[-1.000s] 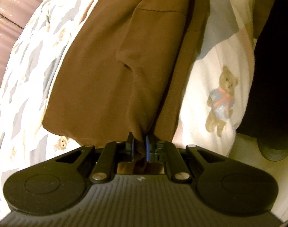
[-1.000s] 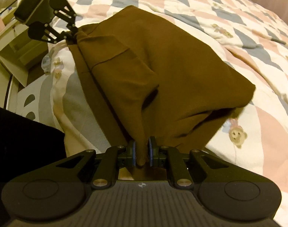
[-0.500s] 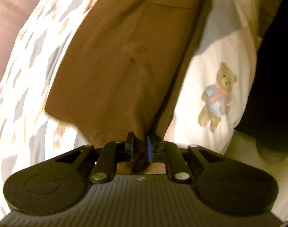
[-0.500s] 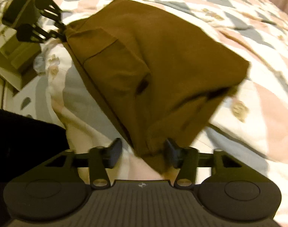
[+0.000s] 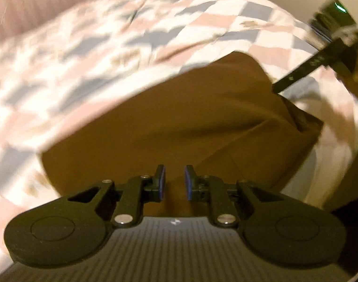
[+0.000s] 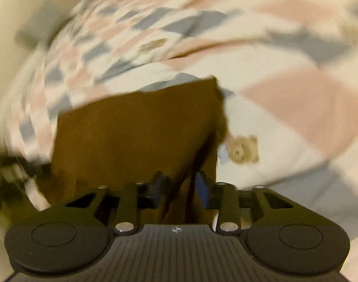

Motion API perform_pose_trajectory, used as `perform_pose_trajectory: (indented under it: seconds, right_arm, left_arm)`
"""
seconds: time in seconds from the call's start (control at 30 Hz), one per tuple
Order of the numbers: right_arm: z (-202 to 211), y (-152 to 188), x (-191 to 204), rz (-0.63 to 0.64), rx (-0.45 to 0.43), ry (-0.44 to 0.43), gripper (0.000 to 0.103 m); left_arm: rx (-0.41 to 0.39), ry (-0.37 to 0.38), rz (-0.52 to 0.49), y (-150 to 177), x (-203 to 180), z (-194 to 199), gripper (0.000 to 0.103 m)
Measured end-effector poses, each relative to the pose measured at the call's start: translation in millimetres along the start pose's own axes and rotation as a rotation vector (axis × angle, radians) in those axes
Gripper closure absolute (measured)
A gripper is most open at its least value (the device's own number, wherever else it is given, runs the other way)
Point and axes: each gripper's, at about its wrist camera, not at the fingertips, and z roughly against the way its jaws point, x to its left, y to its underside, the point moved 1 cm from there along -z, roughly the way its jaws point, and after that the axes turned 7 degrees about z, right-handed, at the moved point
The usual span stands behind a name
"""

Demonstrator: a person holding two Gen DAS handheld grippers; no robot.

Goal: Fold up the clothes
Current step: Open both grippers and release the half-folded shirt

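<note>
Left gripper (image 5: pixel 174 183) has its jaws parted by a narrow gap with nothing between the blue pads (image 5: pixel 162 183); brown cloth shows past the gap but is not pinched. Ahead of it the garment (image 5: pixel 179 122) lies on the quilt (image 5: pixel 108 47) as a broad, flat brown shape with a soft crease running toward its right corner and a darker fold at the right edge. Beyond and to the right of the garment, the other gripper's black finger (image 5: pixel 303 71) reaches toward that far corner.

Right gripper (image 6: pixel 179 190) is also parted, a little wider, and a dark hanging fold of the garment (image 6: pixel 136 136) passes through the gap; motion blur hides whether the pads touch it. From here the garment looks like a squared brown panel directly ahead, its top edge straight, its right side dropping in shadowed folds. Just right of those folds a printed bear (image 6: pixel 243 150) shows on the quilt (image 6: pixel 284 98). Both views are smeared.
</note>
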Motion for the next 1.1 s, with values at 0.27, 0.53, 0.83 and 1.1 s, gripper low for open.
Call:
perform_pose_trajectory:
  seconds: [0.27,0.53,0.83,1.1]
  right_arm:
    - [36.6,12.1,22.8,0.146,-0.098,0.228,0.079]
    - [-27.4,58.6,103.9,0.482,0.020,0.040,0.082]
    - [7.8,13.5,93.4,0.426,-0.092,0.095,0.081]
    - [-30.0,-21.6,53.6,0.456,-0.009,0.250,0.080]
  left_arm:
    - [0.042,-0.158,0.061,20.3,2.5,9.7,0.089]
    - [0.016,-0.131,0.084,23.0,-13.9,-3.1,0.086]
    - [-0.040,-0.267,0.171,42.3,35.1,41.0,0.084]
    - [0.054,-0.287,0.182,79.6,80.8,21.4,0.085]
